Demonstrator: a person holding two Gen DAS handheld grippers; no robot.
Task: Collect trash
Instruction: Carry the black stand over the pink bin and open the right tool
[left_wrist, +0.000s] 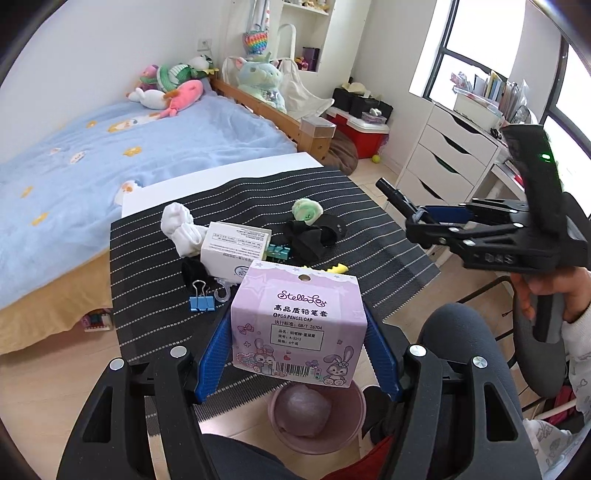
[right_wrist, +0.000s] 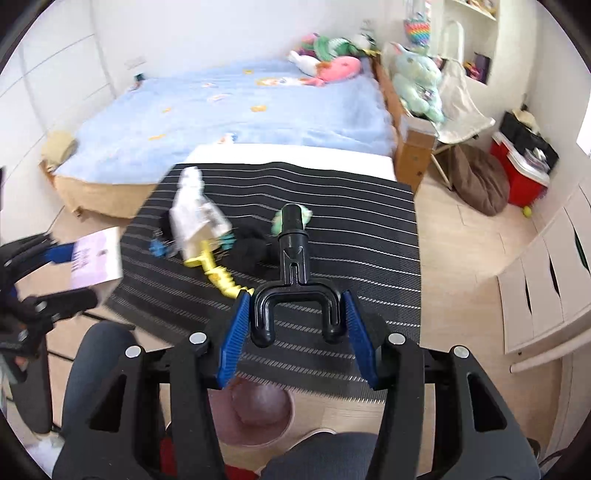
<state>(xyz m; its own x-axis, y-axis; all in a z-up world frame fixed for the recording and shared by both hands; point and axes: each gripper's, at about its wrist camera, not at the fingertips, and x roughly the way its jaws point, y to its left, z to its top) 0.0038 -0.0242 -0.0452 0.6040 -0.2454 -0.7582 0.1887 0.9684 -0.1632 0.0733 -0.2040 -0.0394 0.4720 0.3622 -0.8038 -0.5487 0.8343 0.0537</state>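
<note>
Purple pencil-cap box (left_wrist: 298, 325) sits clamped between my left gripper (left_wrist: 299, 354) fingers, above the pink bin (left_wrist: 317, 417); my right gripper (right_wrist: 295, 325) apparently grips a black forked piece (right_wrist: 293, 280).

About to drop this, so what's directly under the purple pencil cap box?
Under the purple pencil cap box sits the pink bin, holding a pale crumpled bag. The box covers the bin's far rim.

A box (left_wrist: 236, 248), socks (left_wrist: 180, 229) and a clip (left_wrist: 201, 298) are spread on the bench (left_wrist: 369, 221); the bed (left_wrist: 147, 147) is set behind it, a bin (left_wrist: 317, 417) below its near edge.
</note>
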